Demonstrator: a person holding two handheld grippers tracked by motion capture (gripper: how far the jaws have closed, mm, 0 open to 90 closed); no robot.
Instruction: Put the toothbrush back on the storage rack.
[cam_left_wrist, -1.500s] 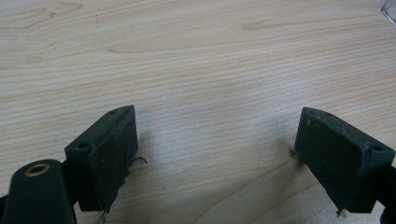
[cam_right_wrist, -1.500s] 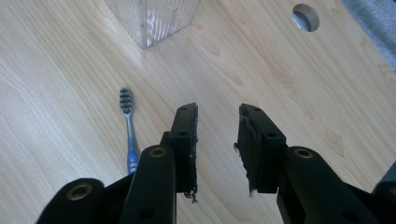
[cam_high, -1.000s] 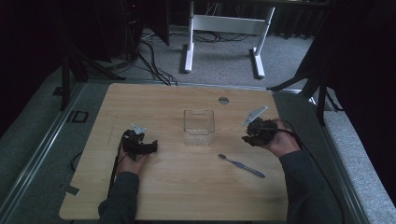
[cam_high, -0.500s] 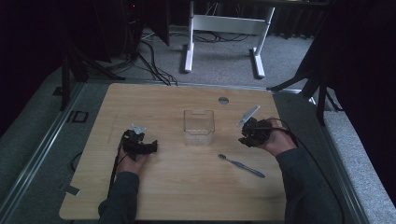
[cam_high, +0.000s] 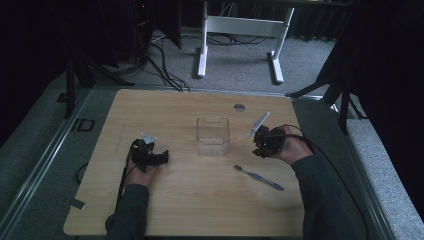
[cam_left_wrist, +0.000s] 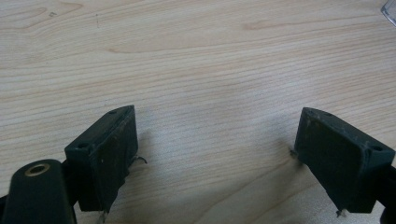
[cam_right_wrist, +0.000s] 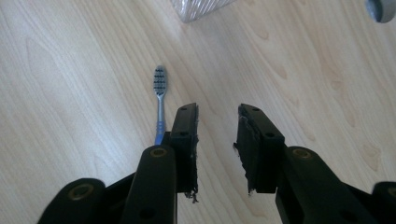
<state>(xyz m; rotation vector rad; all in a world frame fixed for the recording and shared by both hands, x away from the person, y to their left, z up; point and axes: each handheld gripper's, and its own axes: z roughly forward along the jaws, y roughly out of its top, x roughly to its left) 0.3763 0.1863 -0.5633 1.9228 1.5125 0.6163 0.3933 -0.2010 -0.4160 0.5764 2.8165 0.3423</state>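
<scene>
A blue-and-grey toothbrush (cam_high: 257, 176) lies flat on the wooden table (cam_high: 200, 210), its bristle head pointing toward a clear plastic box (cam_high: 213, 136) at mid-table. My right gripper (cam_high: 256, 146) hovers right of the box and just beyond the brush. In the right gripper view the toothbrush (cam_right_wrist: 160, 98) lies just left of my right gripper (cam_right_wrist: 217, 121), outside it. The jaws have just been closing and stand partly open with only bare wood between them. My left gripper (cam_high: 164, 158) rests on the table left of the box. In its own view the left gripper (cam_left_wrist: 215, 154) is wide open over bare wood.
A round grey grommet (cam_high: 239, 107) sits in the table behind the box. A corner of the clear box (cam_left_wrist: 390, 11) shows at the top right of the left gripper view. Dark floor, cables and a white desk frame (cam_high: 240, 30) lie beyond the far edge.
The right hand has drifted slightly left, toward the box and the brush. The left hand has stayed put.
</scene>
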